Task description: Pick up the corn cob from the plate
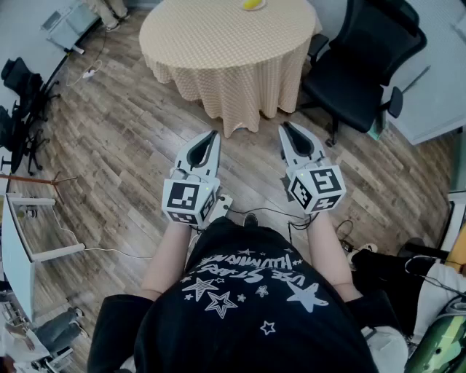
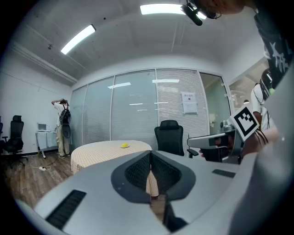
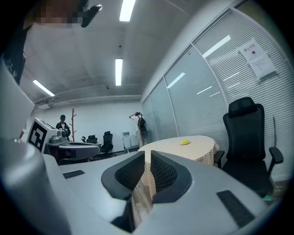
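Lying well beyond left tongs (image 1: 212, 135), right tongs (image 1: 285, 126): corn cob (image 1: 250, 4).

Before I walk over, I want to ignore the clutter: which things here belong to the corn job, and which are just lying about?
For the job:
- small yellow corn cob on the round table
- left tongs and right tongs, both shut and empty

Lying about:
- black office chair
- white stand
- person at the back
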### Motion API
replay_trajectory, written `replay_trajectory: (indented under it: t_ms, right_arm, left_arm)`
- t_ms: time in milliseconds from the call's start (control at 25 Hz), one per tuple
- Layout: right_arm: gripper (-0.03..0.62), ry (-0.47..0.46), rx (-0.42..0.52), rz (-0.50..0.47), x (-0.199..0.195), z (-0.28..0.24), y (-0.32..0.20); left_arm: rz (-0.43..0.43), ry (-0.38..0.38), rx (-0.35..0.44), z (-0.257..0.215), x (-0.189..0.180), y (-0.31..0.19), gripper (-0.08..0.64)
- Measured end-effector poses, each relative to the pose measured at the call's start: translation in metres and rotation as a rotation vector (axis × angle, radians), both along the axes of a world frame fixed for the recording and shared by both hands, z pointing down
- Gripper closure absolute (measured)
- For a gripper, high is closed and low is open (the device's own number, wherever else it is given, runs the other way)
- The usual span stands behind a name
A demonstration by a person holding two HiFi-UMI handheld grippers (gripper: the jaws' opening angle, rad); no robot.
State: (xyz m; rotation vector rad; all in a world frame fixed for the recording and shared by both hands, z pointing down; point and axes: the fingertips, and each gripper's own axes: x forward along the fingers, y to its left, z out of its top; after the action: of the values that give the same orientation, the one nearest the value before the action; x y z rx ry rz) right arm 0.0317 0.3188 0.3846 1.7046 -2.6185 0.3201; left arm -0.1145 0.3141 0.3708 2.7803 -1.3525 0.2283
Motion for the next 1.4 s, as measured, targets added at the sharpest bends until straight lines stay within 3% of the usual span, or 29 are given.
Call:
replay_trajectory:
  t_ms: [280,520,760,1160,1400]
  right_arm:
    - [0.537,0.019,0.010,-0.017,-0.001,0.000,-0.004]
    - [0.537,-0.037,-0.003,0.009,-0.003,0.007,-0.007]
    - [0.537,-0.019,-0.009,0.029,0.008,0.013,-0.029]
    - [0.537,0.005,0.004,0.108,0.039,0.013,-0.119]
    - [0.537,0.032,-0.056,0.176,0.071,0.017,-0.181]
  left_arm:
    - [-0.042,0.012,-0.020,0.006,-0.011,-0.006,0.551]
    - [-0.055,0.017,-0.043,0.013,-0.020,-0.011,0.551]
    - [-0.042,0.024,-0.031,0.015,-0.011,-0.036,0.551]
    - [0.021,0.059,-0.059,0.031,0.014,-0.140,0.551]
    - [0.077,0.088,-0.099,0.035,0.040,-0.216,0.551]
